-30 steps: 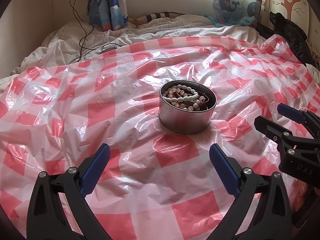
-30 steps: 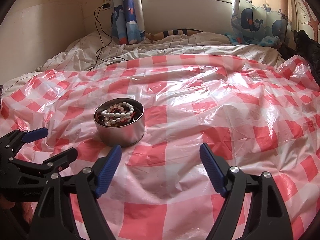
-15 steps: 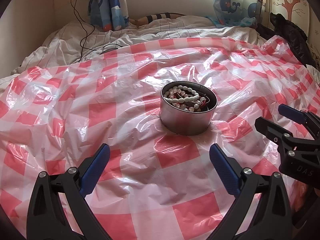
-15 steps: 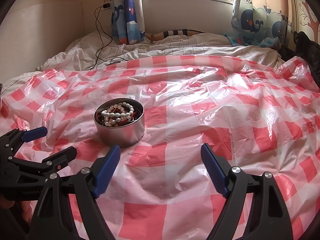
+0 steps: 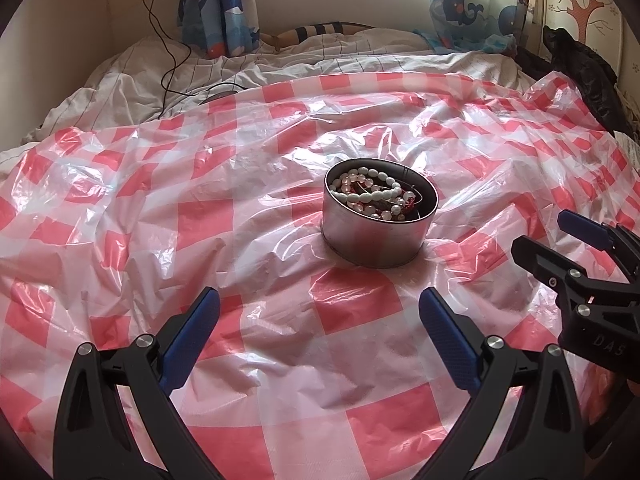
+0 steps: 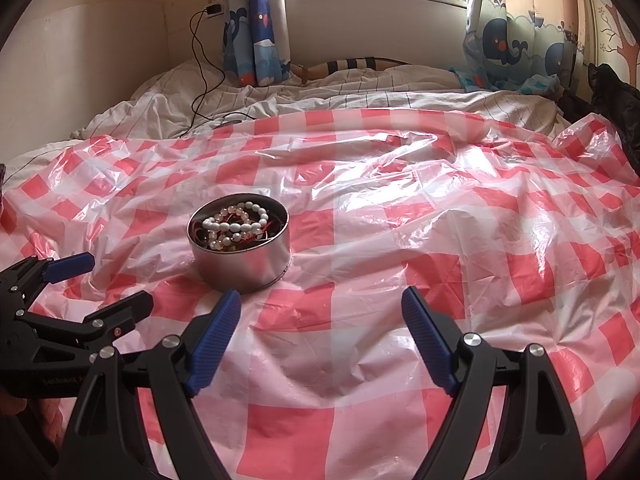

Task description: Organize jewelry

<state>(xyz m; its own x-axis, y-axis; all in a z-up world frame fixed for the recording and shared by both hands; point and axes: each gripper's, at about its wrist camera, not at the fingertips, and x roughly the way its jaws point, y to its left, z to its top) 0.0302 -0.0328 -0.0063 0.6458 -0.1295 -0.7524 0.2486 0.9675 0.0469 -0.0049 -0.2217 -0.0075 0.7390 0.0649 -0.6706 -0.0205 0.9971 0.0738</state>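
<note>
Bedroom setting: bed covered by a crinkled red-and-white checked plastic sheet, striped bedding and whale-print curtains behind.

Left wrist view. Item: round metal tin, upright on the sheet, just ahead and slightly right of the left gripper. Contents: white bead bracelets tangled with red cord and dark pieces. Left gripper jaws spread wide, nothing between them, hovering short of the tin. Right gripper at the frame's right edge, jaws parted, empty.

Right wrist view. Tin ahead-left of the right gripper; jaws wide, empty. Left gripper at lower left, beside the tin.

Handling note, as judgement: sorting appears not yet begun. Steady the tin wall with one gripper; with the other, pinch a single bead strand from above and lift slowly, since tangled cords may drag neighbours out and the slick sheet may let the tin slide.
</note>
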